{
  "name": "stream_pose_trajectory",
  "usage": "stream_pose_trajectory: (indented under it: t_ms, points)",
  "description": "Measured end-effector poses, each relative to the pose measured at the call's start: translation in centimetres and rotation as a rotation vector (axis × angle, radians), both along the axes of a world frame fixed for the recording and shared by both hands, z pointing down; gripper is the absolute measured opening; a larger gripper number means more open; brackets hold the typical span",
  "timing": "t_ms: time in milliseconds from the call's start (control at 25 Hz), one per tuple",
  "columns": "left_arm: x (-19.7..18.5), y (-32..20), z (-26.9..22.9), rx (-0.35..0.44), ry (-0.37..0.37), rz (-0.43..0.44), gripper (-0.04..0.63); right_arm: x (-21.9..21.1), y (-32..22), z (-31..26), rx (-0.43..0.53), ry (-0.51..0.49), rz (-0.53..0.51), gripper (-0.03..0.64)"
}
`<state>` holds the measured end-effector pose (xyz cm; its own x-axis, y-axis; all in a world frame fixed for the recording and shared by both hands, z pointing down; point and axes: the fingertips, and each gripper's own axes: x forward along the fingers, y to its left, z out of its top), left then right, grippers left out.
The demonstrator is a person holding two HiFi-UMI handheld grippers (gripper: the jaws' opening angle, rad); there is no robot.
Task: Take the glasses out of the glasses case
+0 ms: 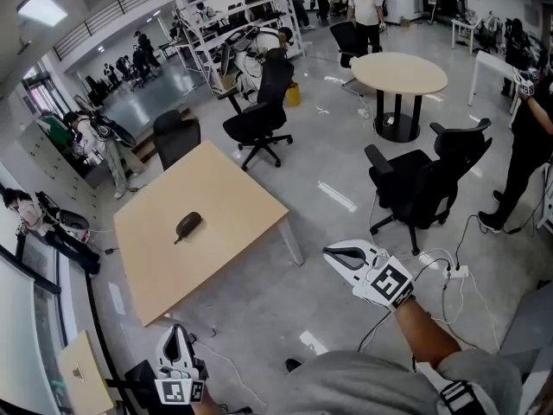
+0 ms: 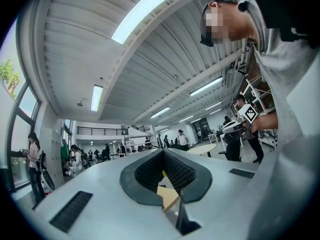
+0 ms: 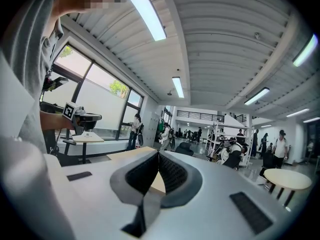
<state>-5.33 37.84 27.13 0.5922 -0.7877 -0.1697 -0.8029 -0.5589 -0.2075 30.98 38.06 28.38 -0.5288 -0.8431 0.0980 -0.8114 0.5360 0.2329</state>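
A dark oval glasses case lies shut near the middle of a light wooden table; no glasses show. My left gripper hovers below the table's near edge, well short of the case, and its jaws meet at the tips with nothing in them. My right gripper floats over the floor to the right of the table, also shut and empty. Each gripper view catches the other gripper off to the side: the right gripper and the left gripper.
Black office chairs stand around the table. A round table is farther back. Cables and a power strip lie on the floor at right. Several people and shelves fill the background.
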Motion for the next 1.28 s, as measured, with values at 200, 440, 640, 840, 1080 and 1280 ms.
stream_pose_trajectory:
  t_ms: [200,440,640,840,1080,1280]
  points:
    - [-1.6,-2.1,-0.2,0.005,-0.001,0.018,0.005,-1.8,-1.7,0.0,0.003,-0.002,0.012,0.008]
    - [-4.3,-5.2,0.6,-0.002,0.012,0.038,0.005,-4.6,-4.1,0.6,-0.006,0.009,0.030,0.008]
    - [-7.0,-7.7,1.3,-0.011,0.029,0.064,0.005,-7.5,-5.9,0.6,-0.004,0.018,0.048,0.008]
    - [-10.2,-9.8,1.8,-0.017,0.044,0.083,0.005,-11.4,-7.6,0.5,-0.010,0.028,0.050,0.008]
    - [-14.6,-11.4,2.8,-0.033,0.075,0.087,0.005,-15.8,-8.8,0.2,-0.011,0.042,0.056,0.008]
    - [-16.6,-12.7,3.3,-0.043,0.088,0.109,0.005,-18.5,-9.7,0.5,-0.021,0.052,0.061,0.008]
